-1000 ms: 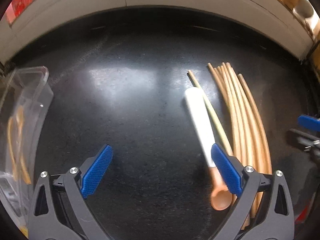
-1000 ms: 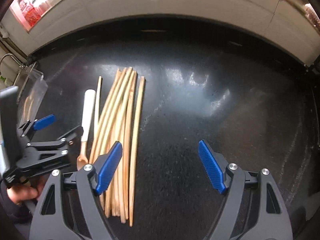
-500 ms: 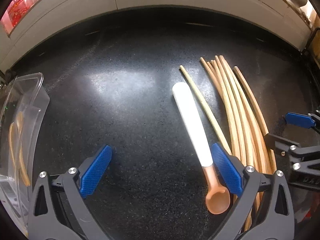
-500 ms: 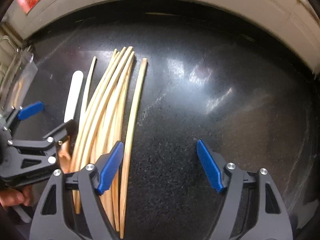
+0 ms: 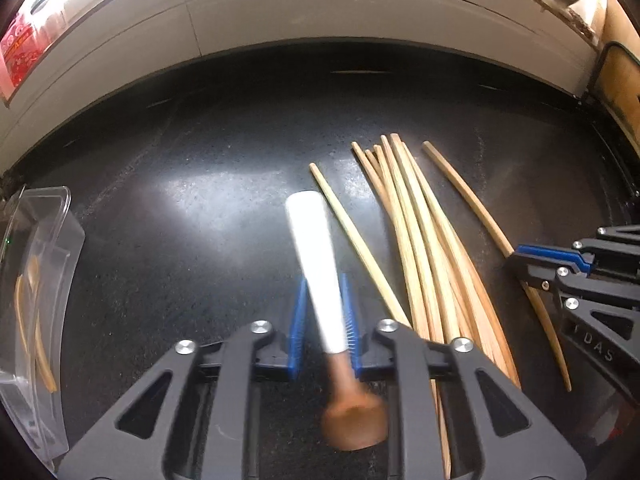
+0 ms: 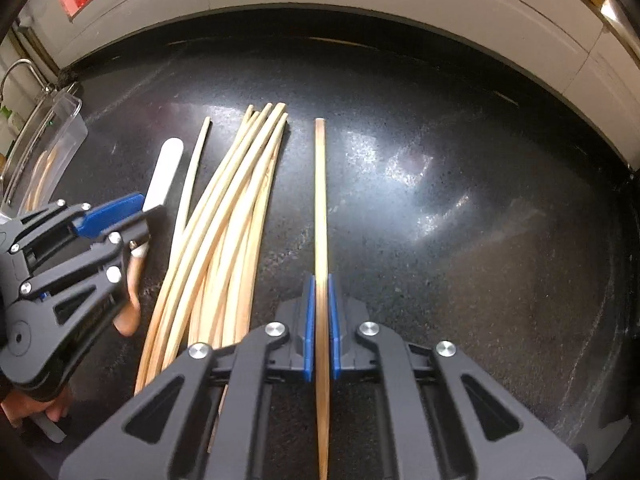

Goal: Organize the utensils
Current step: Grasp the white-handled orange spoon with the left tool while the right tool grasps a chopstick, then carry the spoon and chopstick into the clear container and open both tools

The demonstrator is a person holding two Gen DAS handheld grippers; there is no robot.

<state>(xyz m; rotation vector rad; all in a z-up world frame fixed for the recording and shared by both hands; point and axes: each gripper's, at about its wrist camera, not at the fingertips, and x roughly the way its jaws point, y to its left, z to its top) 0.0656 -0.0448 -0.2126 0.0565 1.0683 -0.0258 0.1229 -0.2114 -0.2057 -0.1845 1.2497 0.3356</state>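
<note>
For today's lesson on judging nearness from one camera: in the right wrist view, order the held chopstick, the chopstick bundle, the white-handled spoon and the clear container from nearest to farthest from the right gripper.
1. Held chopstick: clamped in the right gripper.
2. Chopstick bundle: just to its left.
3. White-handled spoon: farther left, in the left gripper.
4. Clear container: far left edge.

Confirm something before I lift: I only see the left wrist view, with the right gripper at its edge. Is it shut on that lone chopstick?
Observer: Yes. In the right wrist view the right gripper is shut on the lone chopstick, with the pads pressed on both sides.
Operator: Where along it?
Observer: Nearer the close end; the longer part sticks out ahead.
Operator: Touching the bundle?
Observer: No. Ahead of the pads, dark counter shows between it and the bundle.
</note>
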